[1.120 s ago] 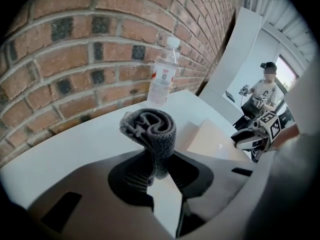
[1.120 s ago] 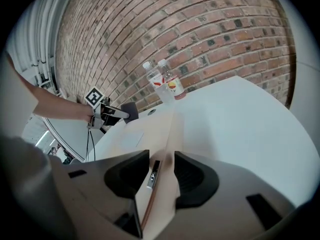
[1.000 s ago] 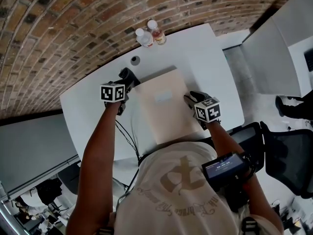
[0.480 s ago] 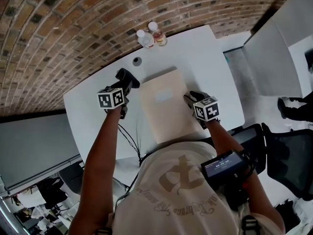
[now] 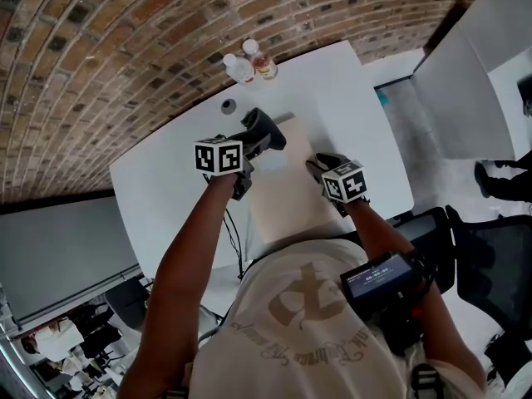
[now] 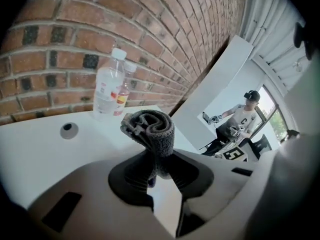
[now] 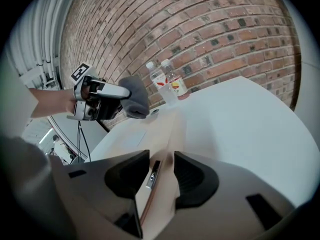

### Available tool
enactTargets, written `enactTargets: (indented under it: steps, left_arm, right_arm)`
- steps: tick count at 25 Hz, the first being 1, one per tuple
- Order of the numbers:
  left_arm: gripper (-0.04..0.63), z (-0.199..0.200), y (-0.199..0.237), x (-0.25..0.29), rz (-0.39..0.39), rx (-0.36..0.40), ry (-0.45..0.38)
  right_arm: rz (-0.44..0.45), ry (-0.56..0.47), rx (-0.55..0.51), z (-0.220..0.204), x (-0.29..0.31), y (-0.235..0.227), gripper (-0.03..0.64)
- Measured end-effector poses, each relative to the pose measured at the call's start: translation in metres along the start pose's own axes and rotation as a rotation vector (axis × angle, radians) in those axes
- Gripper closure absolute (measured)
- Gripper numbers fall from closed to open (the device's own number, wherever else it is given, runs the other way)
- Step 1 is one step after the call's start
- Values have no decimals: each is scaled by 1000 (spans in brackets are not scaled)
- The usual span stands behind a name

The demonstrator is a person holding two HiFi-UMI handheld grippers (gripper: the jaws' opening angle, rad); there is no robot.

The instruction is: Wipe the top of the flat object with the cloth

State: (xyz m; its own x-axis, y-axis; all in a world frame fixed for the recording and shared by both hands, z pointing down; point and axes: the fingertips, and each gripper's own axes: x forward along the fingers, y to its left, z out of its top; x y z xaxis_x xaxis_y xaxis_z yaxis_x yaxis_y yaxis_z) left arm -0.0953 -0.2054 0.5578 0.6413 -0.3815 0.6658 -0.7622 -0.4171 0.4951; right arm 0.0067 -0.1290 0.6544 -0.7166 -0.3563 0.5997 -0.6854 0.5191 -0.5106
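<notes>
The flat object (image 5: 291,191) is a beige board-like case lying on the white table (image 5: 166,181). My left gripper (image 5: 251,145) is shut on a rolled dark grey cloth (image 5: 266,130), held in the air over the case's far left part. In the left gripper view the cloth (image 6: 149,128) sticks up out of the left gripper (image 6: 155,176). My right gripper (image 5: 322,167) stands at the case's right edge. In the right gripper view the flat object (image 7: 150,134) fills the gap between the jaws of the right gripper (image 7: 161,173), and the cloth (image 7: 136,103) hangs beyond it.
Two plastic bottles (image 5: 252,62) stand at the table's far edge by the brick wall, with a round cable hole (image 5: 228,105) near them. A cable (image 5: 238,241) hangs off the near edge. A black office chair (image 5: 490,260) is at the right. A person (image 6: 240,125) stands far off.
My left gripper has carried the cloth to the right and upward, from the table left of the case to above its far left part. The right gripper has stayed put.
</notes>
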Motion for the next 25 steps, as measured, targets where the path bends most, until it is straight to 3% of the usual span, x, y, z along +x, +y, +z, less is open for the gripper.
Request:
enactTargets:
  steps: [6, 9, 12, 17, 25]
  left_arm:
    - [499, -2, -28, 53, -60, -7, 90]
    - [499, -8, -27, 73, -73, -68, 149]
    - [499, -8, -13, 84, -17, -90, 192]
    - [495, -7, 5, 93, 93, -32, 223]
    - [499, -14, 9, 83, 113, -11, 238]
  right_arm:
    - [6, 12, -14, 0, 1, 2, 451]
    - [10, 18, -46, 3, 0, 5, 451]
    - [8, 22, -49, 1, 1, 3, 451]
    - [12, 14, -38, 1, 1, 2, 451]
    - [13, 14, -56, -1, -1, 2, 451]
